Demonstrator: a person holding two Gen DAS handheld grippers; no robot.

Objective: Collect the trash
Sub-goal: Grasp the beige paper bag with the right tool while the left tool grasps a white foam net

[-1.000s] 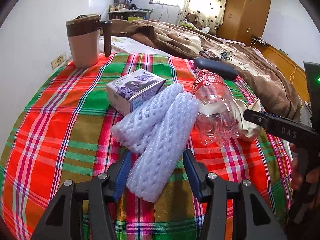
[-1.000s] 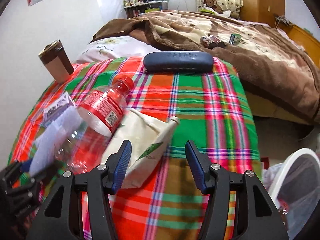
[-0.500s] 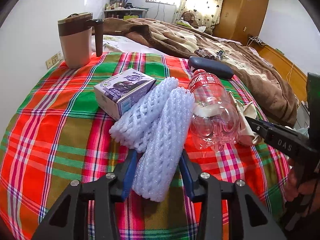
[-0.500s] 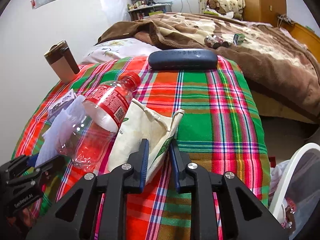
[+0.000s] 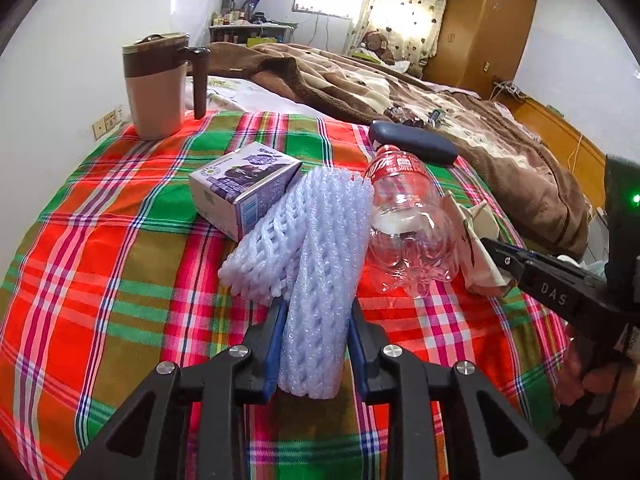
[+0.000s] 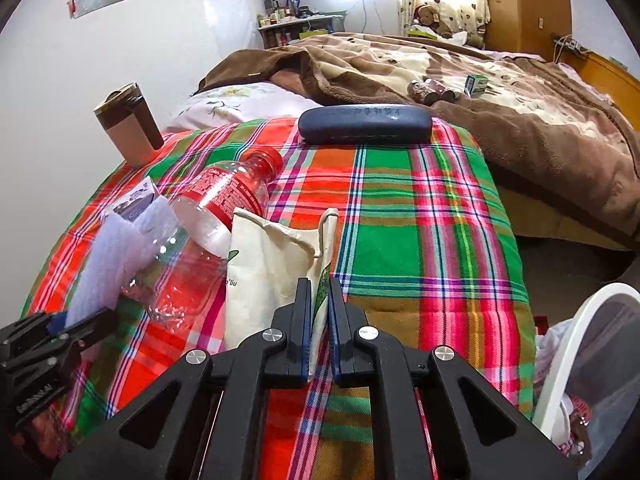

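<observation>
My left gripper is shut on the near end of a white foam net sleeve; a second foam sleeve lies beside it. My right gripper is shut on the corner of a crumpled cream paper bag, which also shows in the left wrist view. An empty clear plastic bottle with a red label lies between the foam and the bag; it also shows in the right wrist view. A purple carton lies left of the foam.
All lies on a plaid-covered table. A brown-and-beige jug stands at the far left, a dark glasses case at the far edge. A white-rimmed bin with a bag stands low right. A bed with a brown blanket lies beyond.
Both grippers have closed: the left onto the foam sleeve, the right onto the paper bag's corner. Both have moved slightly forward.
</observation>
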